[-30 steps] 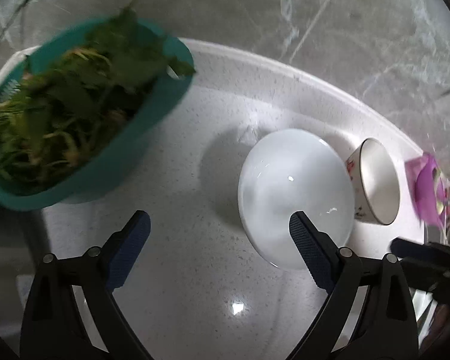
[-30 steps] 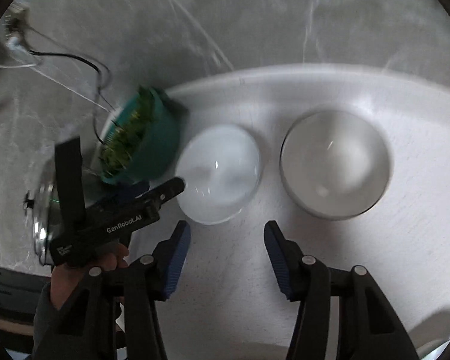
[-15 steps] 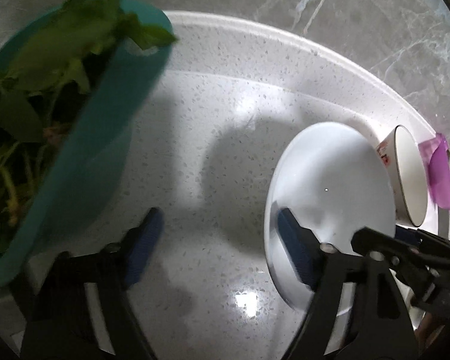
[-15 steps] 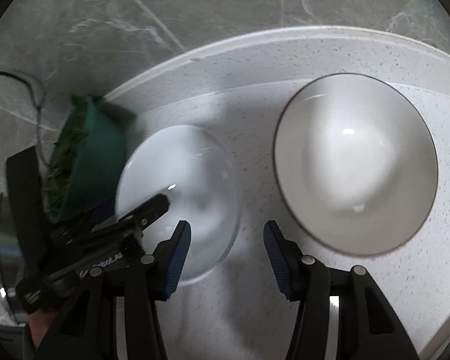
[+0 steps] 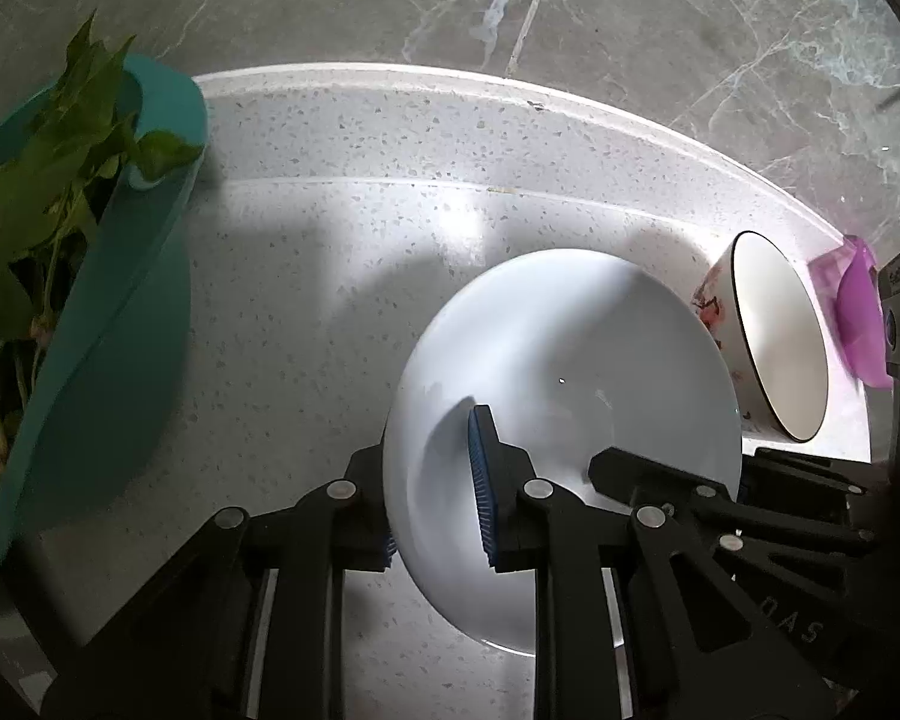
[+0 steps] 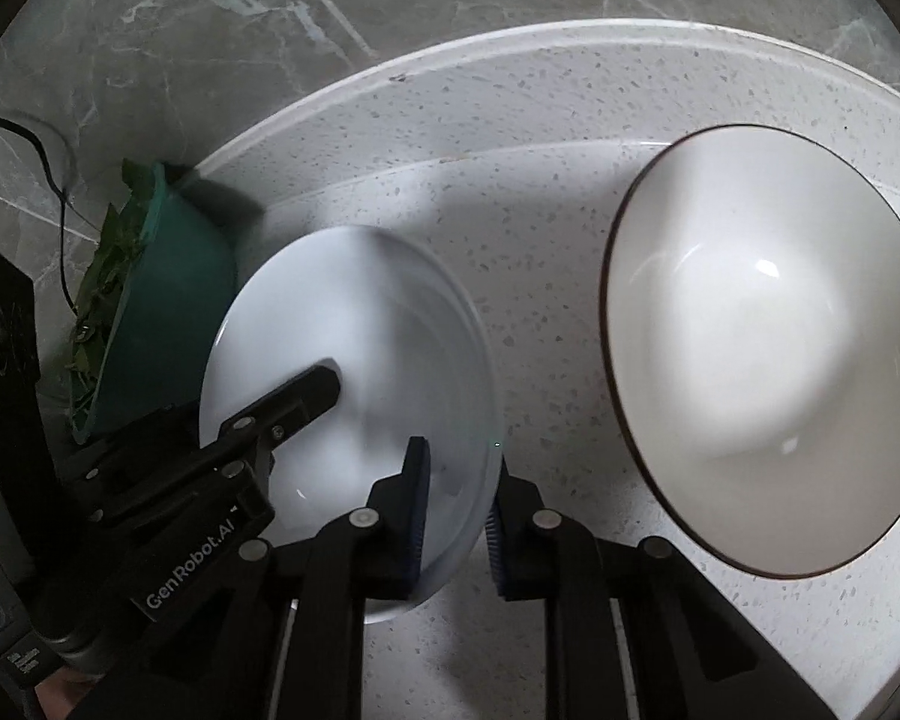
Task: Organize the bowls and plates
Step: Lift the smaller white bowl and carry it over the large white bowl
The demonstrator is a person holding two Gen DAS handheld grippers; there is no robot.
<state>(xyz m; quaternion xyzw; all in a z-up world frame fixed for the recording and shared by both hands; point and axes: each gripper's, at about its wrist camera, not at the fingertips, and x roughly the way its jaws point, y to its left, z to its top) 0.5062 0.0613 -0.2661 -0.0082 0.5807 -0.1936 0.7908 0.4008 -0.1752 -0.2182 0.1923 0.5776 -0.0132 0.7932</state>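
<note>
Nearest the cameras, both grippers are on the same white plate (image 5: 564, 396). The left gripper (image 5: 435, 498) has just closed its fingers on the rim at about 7 o'clock in its own view, one blue pad (image 5: 480, 480) inside the dish and the other under the edge. The right gripper (image 6: 456, 516) has likewise just closed, pinching the opposite rim, which sits at 6 o'clock in the right wrist view, one finger inside and one outside.

The plate itself is a shallow, glossy, plain white dish with nothing in it, sitting on the speckled white table (image 5: 330, 276).

Just past it, at roughly 3 o'clock in the left view, there's a white bowl (image 5: 768, 336) with a thin dark rim and a reddish pattern on its outer wall, also empty. It's just beside the plate; touching or not is hard to tell.

Farther off at 9 o'clock is a teal basin (image 5: 108, 324) piled with leafy greens (image 5: 48, 180). Something purple (image 5: 858, 312) sits behind the bowl, too blurry to identify. A grey marbled wall (image 5: 450, 0) is at the back.
</note>
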